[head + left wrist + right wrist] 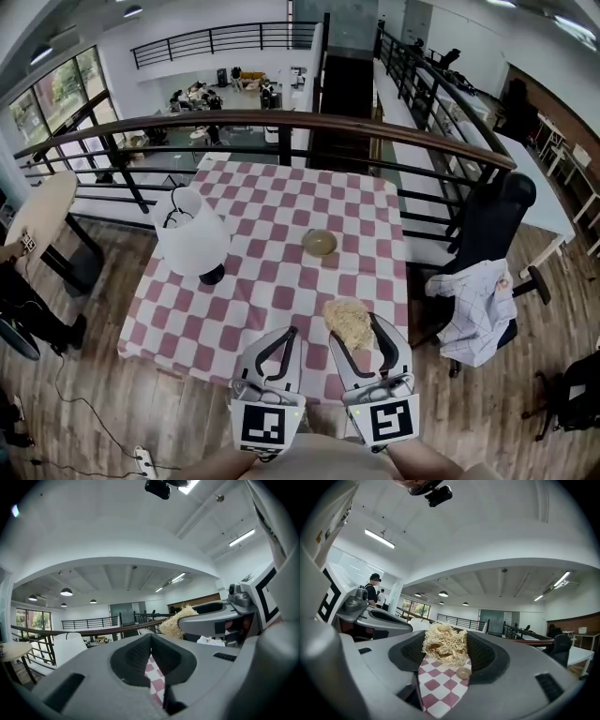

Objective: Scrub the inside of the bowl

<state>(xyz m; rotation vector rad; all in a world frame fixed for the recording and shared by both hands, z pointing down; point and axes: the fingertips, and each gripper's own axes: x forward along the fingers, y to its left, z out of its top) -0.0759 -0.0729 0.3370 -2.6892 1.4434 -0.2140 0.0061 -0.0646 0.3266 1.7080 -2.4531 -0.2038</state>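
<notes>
1. The checkered surface [272, 281] carried the bowl [319, 243] near its middle.
2. A white lamp [192, 236] stood left of the bowl.
3. The right tool [352, 323] grasped a fibrous scrubber [347, 314] on the bowl's near side.
4. The left tool [292, 332], clenched and empty, was also on the bowl's near side.

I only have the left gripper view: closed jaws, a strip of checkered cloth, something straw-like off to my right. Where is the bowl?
Observer: The bowl sits on the checkered table, ahead of your left gripper and a little to its right, with nothing touching it.
Operator: And the straw-like thing?
Observer: It is a fibrous scrubber, clamped between the jaws of the right gripper.
Operator: Is anything standing near the bowl?
Observer: A white lamp stands on the table to the bowl's left, well apart from it.
</notes>
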